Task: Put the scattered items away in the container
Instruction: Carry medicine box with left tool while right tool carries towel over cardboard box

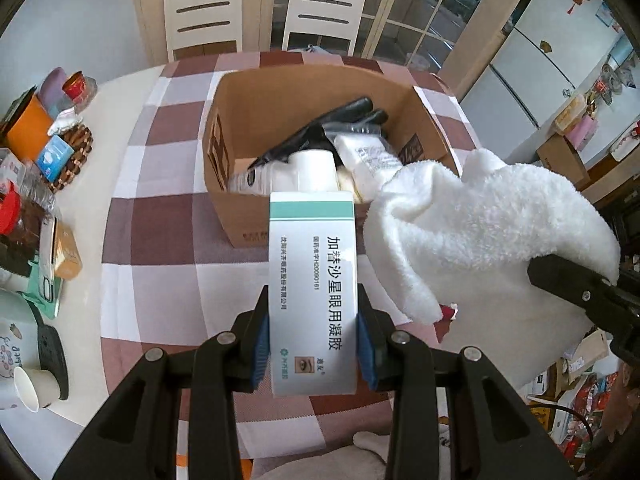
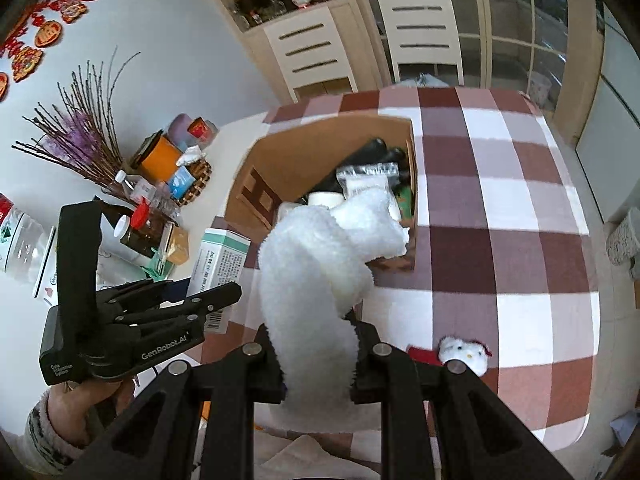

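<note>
My left gripper (image 1: 313,344) is shut on a white and green medicine box (image 1: 313,280), held just short of the near wall of the open cardboard box (image 1: 248,224). The cardboard box holds black gloves (image 1: 320,128), a white bottle (image 1: 316,170) and a clear packet (image 1: 368,152). My right gripper (image 2: 316,354) is shut on a fluffy white towel (image 2: 316,264) whose far end drapes over the cardboard box's near edge (image 2: 412,204). The towel also shows in the left wrist view (image 1: 480,224), with the medicine box in the right wrist view (image 2: 218,264).
A small white plush toy (image 2: 466,354) lies on the checked tablecloth (image 2: 520,208) near my right gripper. Cups, jars, a basket and boxes (image 1: 52,152) crowd the table's left side. Two white chairs (image 1: 264,8) stand behind the table.
</note>
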A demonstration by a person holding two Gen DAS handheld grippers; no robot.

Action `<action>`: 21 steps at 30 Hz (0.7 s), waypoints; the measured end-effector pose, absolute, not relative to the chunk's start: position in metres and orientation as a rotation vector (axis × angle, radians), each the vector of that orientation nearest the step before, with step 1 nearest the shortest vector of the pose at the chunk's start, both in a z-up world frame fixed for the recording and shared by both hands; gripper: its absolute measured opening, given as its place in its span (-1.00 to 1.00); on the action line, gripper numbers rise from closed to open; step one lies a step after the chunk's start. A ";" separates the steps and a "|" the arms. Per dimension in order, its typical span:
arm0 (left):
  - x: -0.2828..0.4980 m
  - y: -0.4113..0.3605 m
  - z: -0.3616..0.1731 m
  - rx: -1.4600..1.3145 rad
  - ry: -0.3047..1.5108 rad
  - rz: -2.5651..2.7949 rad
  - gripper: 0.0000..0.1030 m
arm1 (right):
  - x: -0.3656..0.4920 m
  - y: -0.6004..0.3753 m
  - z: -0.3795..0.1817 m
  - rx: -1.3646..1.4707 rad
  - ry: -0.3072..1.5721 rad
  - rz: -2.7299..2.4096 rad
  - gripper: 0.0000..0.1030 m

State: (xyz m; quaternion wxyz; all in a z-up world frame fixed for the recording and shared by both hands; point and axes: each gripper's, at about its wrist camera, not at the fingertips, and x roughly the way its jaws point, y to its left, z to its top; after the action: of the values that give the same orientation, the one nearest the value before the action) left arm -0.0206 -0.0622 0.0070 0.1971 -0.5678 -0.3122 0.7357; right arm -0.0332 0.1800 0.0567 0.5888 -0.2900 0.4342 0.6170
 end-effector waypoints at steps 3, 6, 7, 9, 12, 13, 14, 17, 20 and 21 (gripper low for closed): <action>-0.026 -0.065 0.012 -1.573 -0.869 2.063 -0.29 | -0.035 0.183 0.063 -0.672 1.001 1.434 -0.61; -0.032 -0.067 0.017 -1.560 -0.863 2.070 -0.29 | -0.037 0.188 0.068 -0.660 0.999 1.425 -0.61; -0.035 -0.069 0.019 -1.552 -0.860 2.075 -0.29 | -0.037 0.189 0.070 -0.656 0.996 1.424 -0.61; -0.039 -0.071 0.023 -1.534 -0.858 2.084 -0.29 | -0.039 0.193 0.076 -0.651 0.979 1.426 -0.61; -0.045 -0.075 0.029 -1.507 -0.850 2.098 -0.29 | -0.040 0.198 0.085 -0.639 0.950 1.428 -0.61; -0.048 -0.076 0.031 -1.498 -0.849 2.102 -0.29 | -0.041 0.200 0.089 -0.628 0.942 1.421 -0.61; -0.051 -0.077 0.033 -1.488 -0.850 2.105 -0.29 | -0.041 0.203 0.092 -0.623 0.935 1.422 -0.61; -0.058 -0.081 0.036 -1.465 -0.851 2.115 -0.29 | -0.041 0.210 0.102 -0.612 0.912 1.420 -0.61; -0.066 -0.086 0.039 -1.446 -0.856 2.124 -0.29 | -0.042 0.219 0.109 -0.608 0.887 1.415 -0.61; -0.069 -0.088 0.040 -1.439 -0.858 2.128 -0.29 | -0.043 0.222 0.112 -0.536 0.897 1.286 -0.61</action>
State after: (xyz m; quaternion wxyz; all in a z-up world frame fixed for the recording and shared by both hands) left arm -0.0693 -0.0877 0.0396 0.2151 -0.5190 -0.3093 0.7673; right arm -0.0433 0.2217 0.1117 0.6760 -0.2383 0.3991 0.5718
